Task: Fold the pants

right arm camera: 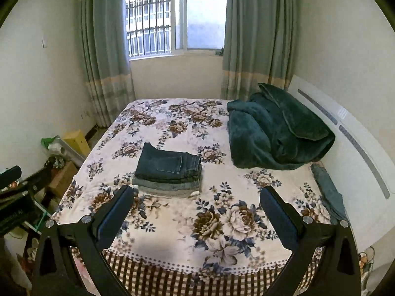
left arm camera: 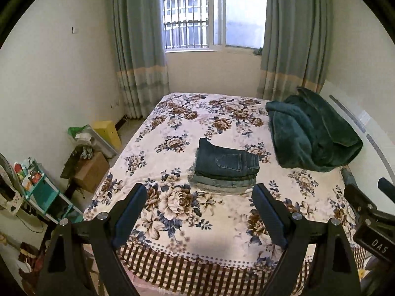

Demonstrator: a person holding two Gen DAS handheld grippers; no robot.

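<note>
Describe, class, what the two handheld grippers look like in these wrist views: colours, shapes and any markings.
Both are alike. The left gripper and the right gripper each have two black angular fingers with triangular cut-outs, silver round bolt heads at the joints, and flat dark blue pads on the inner faces. The right gripper's body, seen from the left wrist, carries white letters reading DAS. No sleeves or cables are visible.

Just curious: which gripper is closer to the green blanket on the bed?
Right. The blanket lies ahead and slightly right of the right gripper; the left gripper sits further left, facing the folded jeans.
</note>
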